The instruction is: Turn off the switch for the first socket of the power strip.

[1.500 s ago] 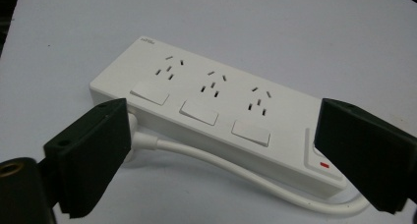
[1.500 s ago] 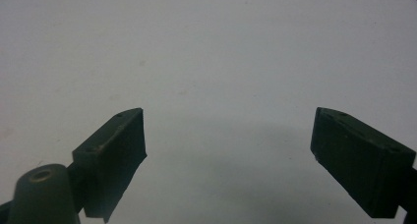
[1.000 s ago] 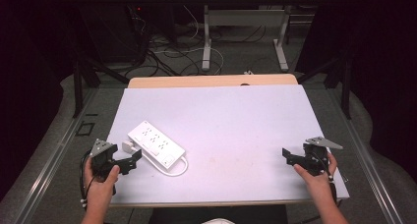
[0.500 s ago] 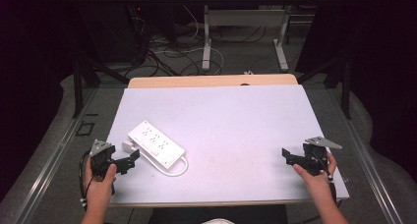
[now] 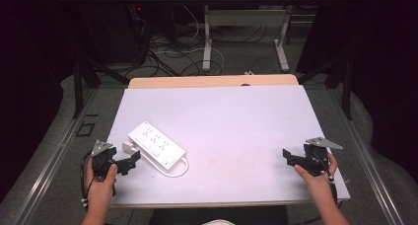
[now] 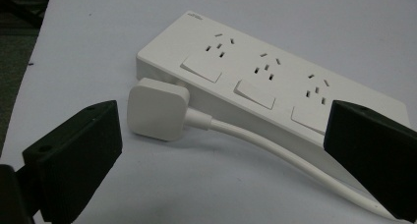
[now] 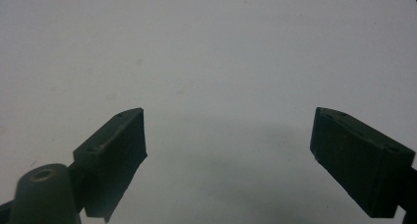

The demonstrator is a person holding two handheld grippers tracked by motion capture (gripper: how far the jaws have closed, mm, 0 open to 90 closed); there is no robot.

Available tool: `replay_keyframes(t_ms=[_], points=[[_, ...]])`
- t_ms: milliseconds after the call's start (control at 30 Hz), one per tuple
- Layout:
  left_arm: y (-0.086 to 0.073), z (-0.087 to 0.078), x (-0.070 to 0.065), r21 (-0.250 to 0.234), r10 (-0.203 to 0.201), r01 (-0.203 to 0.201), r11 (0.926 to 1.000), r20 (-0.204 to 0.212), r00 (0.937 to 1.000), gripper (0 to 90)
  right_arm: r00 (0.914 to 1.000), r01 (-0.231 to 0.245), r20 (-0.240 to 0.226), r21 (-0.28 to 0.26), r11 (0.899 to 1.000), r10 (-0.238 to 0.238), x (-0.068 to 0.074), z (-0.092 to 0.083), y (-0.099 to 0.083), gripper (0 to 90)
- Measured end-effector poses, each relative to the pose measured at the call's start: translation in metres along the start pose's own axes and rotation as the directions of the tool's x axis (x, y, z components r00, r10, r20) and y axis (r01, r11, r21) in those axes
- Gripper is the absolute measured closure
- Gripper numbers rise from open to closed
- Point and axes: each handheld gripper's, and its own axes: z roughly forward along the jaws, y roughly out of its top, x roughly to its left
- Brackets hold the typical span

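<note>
On the white table [image 5: 236, 121], toward its near-left part, lies one white power strip [image 5: 156, 145] with three socket groups and three rocker switches on its sloped top. Its single white cord [image 6: 275, 150] runs along the near side and ends in one square plug [image 6: 156, 107], lying flat just beside the strip's left end. Seen from above, the strip's long axis runs diagonally, from far-left to near-right. Left gripper [image 6: 221, 155] hangs spread wide, grasping nothing, near the plug. Right gripper [image 7: 228, 157], well apart at the near-right, is likewise spread and empty.
</note>
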Motion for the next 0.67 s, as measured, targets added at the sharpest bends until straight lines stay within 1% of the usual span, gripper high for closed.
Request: replay_keyframes(t_ms=[100,167,200,300,400,433,600,633,667], points=[[-0.0001,0.0012,-0.0001,-0.001,-0.002,0.002,1.0000,-0.001,1.0000,1.0,1.0000,0.000,-0.001,0.000,1.000,0.000,-0.0001,0.0001,0.0000,13.0],[-0.0001,0.0018,0.0000,0.001,-0.004,0.004,1.0000,-0.002,1.0000,1.0,0.9999,0.011,0.005,-0.007,1.000,-0.011,-0.0013,0.0010,-0.0004,13.0],[-0.0001,0.0020,0.0001,0.003,-0.005,0.005,1.0000,-0.002,1.0000,1.0,1.0000,0.001,0.006,-0.009,1.000,-0.001,-0.0007,0.0013,-0.0004,13.0],[-0.0003,0.0025,0.0003,0.010,-0.006,0.006,0.9999,-0.005,1.0000,1.1,1.0000,0.004,0.005,-0.008,1.000,-0.004,-0.0009,0.0014,-0.0004,13.1],[-0.0005,0.0029,-0.0001,0.004,-0.006,0.006,1.0000,-0.010,0.9999,1.2,1.0000,-0.002,0.004,-0.006,1.000,0.002,-0.0002,0.0015,-0.0003,13.1],[-0.0003,0.0024,0.0000,0.009,-0.006,0.006,0.9999,-0.007,1.0000,1.2,1.0000,0.000,-0.004,0.002,1.000,0.000,-0.0005,0.0009,-0.0002,13.1],[0.0001,0.0028,0.0002,0.006,-0.009,0.009,0.9999,-0.011,0.9999,1.3,1.0000,-0.004,-0.003,0.005,1.000,0.004,-0.0007,0.0021,-0.0006,13.0],[0.0004,0.0028,0.0003,0.006,-0.008,0.008,1.0000,-0.011,0.9999,1.2,1.0000,0.009,-0.003,0.002,1.000,-0.009,-0.0020,0.0026,-0.0008,13.1],[0.0007,0.0029,0.0002,0.007,-0.007,0.007,0.9999,-0.011,0.9999,1.3,1.0000,0.006,-0.001,0.003,1.000,-0.006,-0.0020,0.0027,-0.0009,13.1]])
